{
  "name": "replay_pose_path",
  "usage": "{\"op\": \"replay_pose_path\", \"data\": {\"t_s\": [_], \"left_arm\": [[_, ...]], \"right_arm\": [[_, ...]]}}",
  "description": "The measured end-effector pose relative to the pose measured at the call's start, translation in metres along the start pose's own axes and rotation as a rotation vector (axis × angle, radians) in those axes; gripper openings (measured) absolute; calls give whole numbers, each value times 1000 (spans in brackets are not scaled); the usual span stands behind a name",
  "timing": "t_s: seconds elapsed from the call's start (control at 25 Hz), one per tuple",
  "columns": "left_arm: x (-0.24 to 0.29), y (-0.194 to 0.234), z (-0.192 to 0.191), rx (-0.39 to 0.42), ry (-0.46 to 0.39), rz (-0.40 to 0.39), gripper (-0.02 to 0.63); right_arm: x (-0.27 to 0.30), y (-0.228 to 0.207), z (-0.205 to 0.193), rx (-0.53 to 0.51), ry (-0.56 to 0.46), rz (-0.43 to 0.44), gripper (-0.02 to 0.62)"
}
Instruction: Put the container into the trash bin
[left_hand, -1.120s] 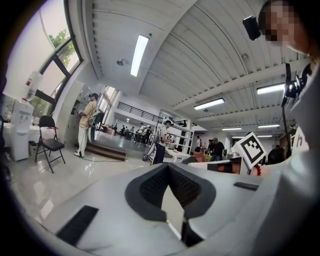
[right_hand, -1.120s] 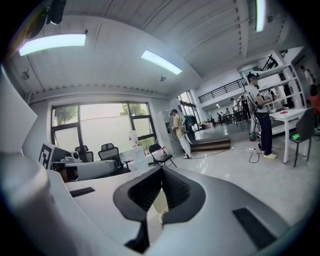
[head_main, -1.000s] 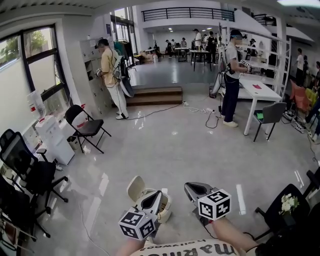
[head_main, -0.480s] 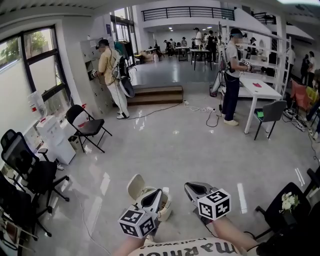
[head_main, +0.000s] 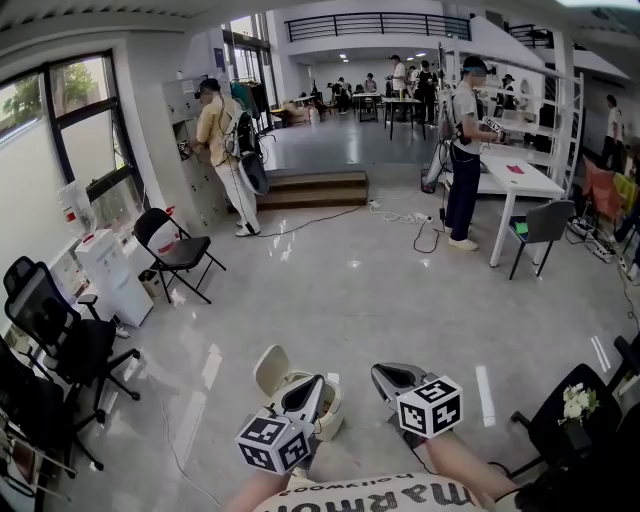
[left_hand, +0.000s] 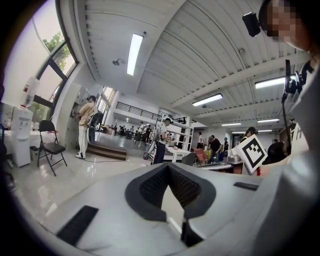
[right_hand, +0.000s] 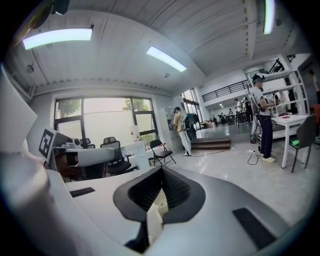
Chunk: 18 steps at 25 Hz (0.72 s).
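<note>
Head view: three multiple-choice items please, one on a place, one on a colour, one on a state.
1. Where is the trash bin? A on a table; B on the floor just past the left gripper; C on a chair.
2. The folding chair is: A red; B white; C black.
3. The bin's lid is: A up; B shut; C missing.
B: it stands on the floor ahead of that gripper. C: seat and frame are black. A: the lid stands tilted up off the bin.
</note>
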<state>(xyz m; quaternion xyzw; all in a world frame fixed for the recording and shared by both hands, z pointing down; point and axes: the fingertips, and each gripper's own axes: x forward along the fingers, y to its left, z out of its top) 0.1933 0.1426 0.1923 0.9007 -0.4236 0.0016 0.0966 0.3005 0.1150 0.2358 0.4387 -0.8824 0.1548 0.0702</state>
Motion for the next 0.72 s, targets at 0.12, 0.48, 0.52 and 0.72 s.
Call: {"op": "replay_pose_path", "data": {"t_s": [0.12, 0.48, 0.52, 0.72], "left_arm": [[-1, -1, -1, 2, 3, 1, -15], [-4, -4, -1, 4, 1, 8, -15], [-5, -4, -2, 3, 2, 9, -15], [-3, -11, -1, 4, 2, 7, -15]], "right_arm": [[-1, -1, -2, 5, 1, -4, 3], [-5, 1, -4, -3, 3, -1, 3], [-6, 1, -5, -3, 3, -1, 3], [-12, -4, -9, 6, 7, -8, 3]]}}
